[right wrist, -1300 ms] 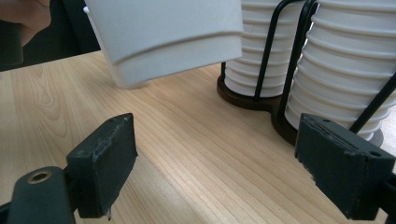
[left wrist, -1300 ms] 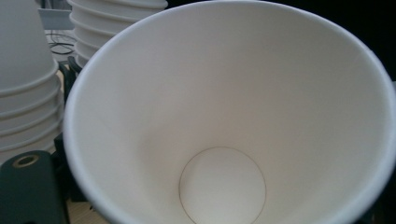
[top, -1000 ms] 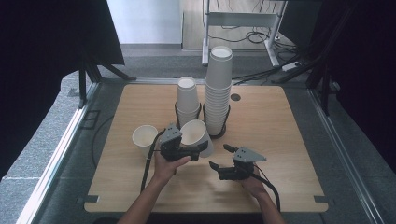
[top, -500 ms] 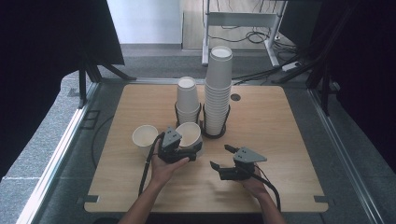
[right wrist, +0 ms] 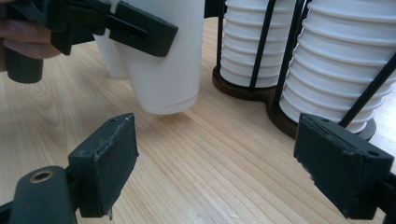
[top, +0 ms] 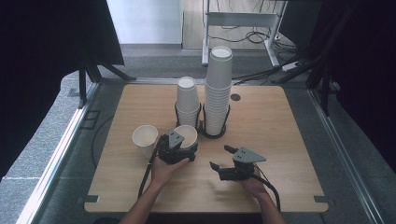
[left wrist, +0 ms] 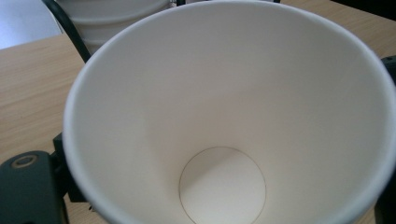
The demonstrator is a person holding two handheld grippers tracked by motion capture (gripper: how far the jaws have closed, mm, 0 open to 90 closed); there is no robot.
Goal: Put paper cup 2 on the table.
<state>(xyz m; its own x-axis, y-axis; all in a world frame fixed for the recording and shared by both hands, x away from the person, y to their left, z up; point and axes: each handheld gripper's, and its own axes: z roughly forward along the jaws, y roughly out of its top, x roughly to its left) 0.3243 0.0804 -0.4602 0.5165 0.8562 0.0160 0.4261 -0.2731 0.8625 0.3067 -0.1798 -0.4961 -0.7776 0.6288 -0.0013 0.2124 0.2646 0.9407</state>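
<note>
My left gripper (top: 180, 145) is shut on a white paper cup (top: 187, 135), gripping its wall just below the rim. The left gripper view looks down into that empty cup (left wrist: 224, 140). In the right gripper view the cup (right wrist: 163, 70) is slightly tilted, its base at or just above the wood. A second white cup (top: 144, 138) stands upright to its left. My right gripper (top: 221, 158) sits open on the near right, with the bare table between its pads (right wrist: 109, 163).
Two stacks of white cups stand in black wire holders at the table's middle: a short stack (top: 188, 100) and a tall stack (top: 218, 86), which is close ahead in the right gripper view (right wrist: 345, 60). The wooden table (top: 280, 121) ends in a drop to grey floor all round.
My left gripper has drifted slightly left and nearer with the cup still in it. The right gripper has hardly moved.
</note>
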